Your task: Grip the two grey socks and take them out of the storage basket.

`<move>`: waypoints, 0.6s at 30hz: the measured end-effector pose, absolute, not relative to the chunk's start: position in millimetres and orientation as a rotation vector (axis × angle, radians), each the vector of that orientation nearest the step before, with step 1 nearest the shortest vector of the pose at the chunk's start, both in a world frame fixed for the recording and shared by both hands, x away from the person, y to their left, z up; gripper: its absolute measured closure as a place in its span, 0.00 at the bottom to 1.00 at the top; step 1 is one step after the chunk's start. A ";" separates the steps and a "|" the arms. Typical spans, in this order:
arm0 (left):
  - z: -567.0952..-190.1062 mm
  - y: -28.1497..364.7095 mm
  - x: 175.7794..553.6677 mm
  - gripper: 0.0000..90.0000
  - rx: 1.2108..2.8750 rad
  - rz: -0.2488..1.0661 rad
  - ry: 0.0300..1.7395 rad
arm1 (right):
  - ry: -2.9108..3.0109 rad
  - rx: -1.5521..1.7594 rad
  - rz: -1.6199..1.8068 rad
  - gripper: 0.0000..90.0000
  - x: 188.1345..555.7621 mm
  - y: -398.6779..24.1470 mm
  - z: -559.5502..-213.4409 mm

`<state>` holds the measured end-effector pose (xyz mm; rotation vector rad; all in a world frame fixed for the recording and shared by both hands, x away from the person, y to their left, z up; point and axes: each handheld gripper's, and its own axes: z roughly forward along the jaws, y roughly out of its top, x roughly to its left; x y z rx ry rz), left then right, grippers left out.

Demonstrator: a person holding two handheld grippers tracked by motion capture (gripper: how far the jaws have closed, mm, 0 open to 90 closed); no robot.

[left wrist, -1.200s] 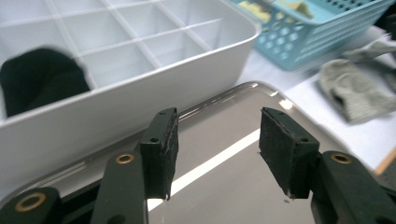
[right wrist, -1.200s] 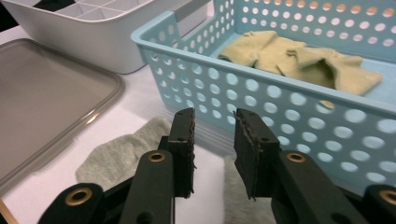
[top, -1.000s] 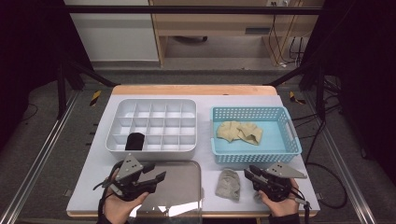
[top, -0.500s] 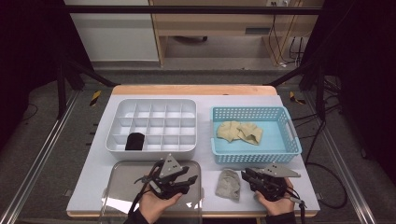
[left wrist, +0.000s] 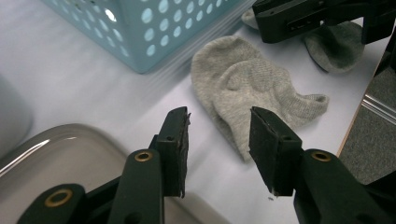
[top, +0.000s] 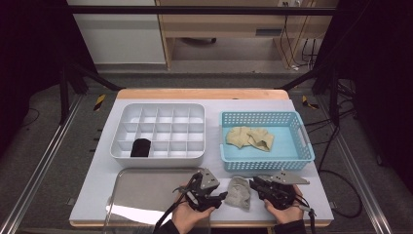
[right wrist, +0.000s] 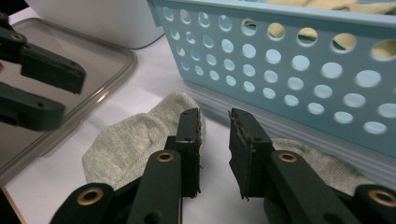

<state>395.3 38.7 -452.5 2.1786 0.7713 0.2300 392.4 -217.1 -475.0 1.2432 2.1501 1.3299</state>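
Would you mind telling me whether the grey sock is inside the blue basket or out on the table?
Out: the grey sock lies flat on the white table, in front of the blue basket.

Your sock (left wrist: pixel 243 88) is soft grey knit cloth, matt and finely ribbed. Beside it, the basket (right wrist: pixel 299 79) is smooth light-blue plastic, punched with holes. The lid (top: pixel 146 190) looks clear and glossy. Your fingers (right wrist: pixel 191 140) carry rough black pads; the bench (top: pixel 214 107) is matt white.
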 end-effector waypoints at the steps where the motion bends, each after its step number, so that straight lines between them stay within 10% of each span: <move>1: -453.4 36.3 395.4 0.63 2.182 0.226 0.766 | 2.151 1.244 1.333 0.82 392.3 -216.5 -475.3; 18: -468.9 16.1 400.6 0.89 2.256 0.181 0.805 | 2.215 1.250 1.312 0.92 397.6 -206.3 -483.6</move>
